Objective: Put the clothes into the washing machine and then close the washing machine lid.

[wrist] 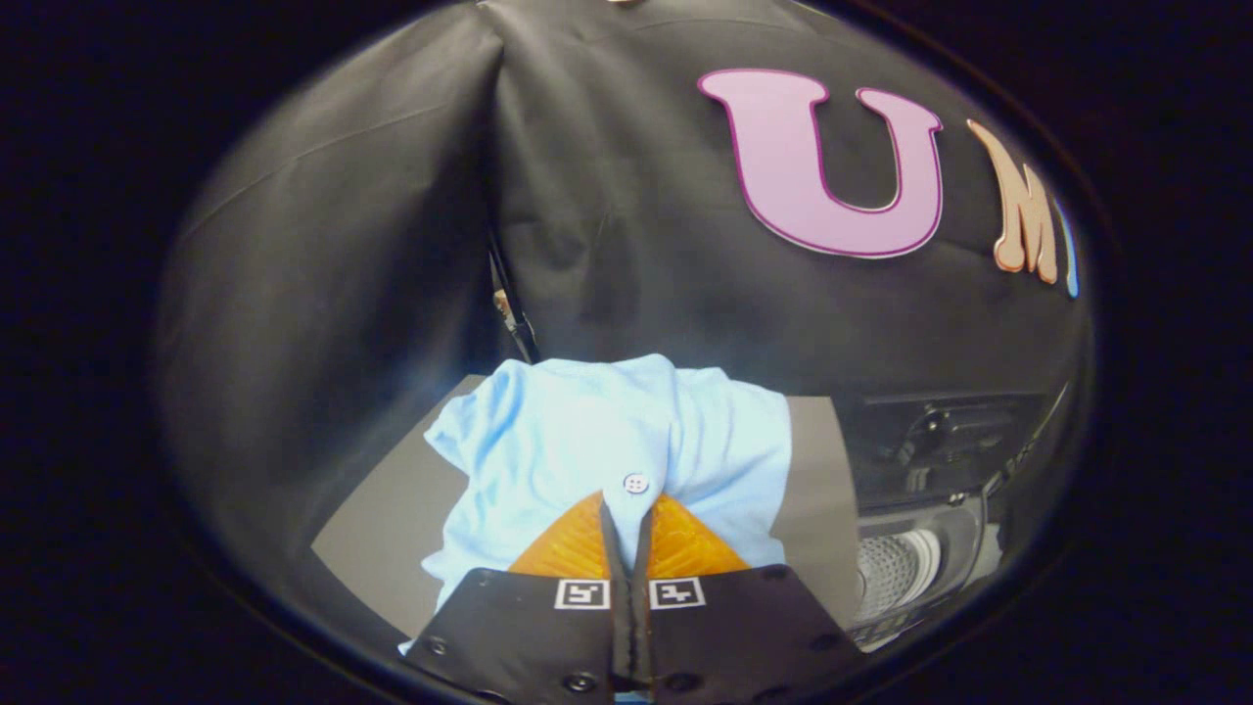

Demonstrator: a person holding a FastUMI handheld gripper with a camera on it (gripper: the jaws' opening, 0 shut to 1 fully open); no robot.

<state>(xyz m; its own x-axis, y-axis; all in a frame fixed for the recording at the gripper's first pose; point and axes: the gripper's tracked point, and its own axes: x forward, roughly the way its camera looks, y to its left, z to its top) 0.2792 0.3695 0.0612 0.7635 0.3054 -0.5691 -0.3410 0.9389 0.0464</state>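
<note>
A light blue buttoned shirt lies bunched on a grey tabletop, just ahead of my fingers. My gripper is shut on the shirt: both fingers press together on a fold of fabric right below a white button. To the right, beyond the table's edge, stands the washing machine with its dark lid raised and the perforated drum showing inside.
Black booth cloth hangs close behind the table and along its left side. A thin strap or cable runs down the corner of the cloth behind the shirt. A strip of bare grey table separates the shirt from the washer.
</note>
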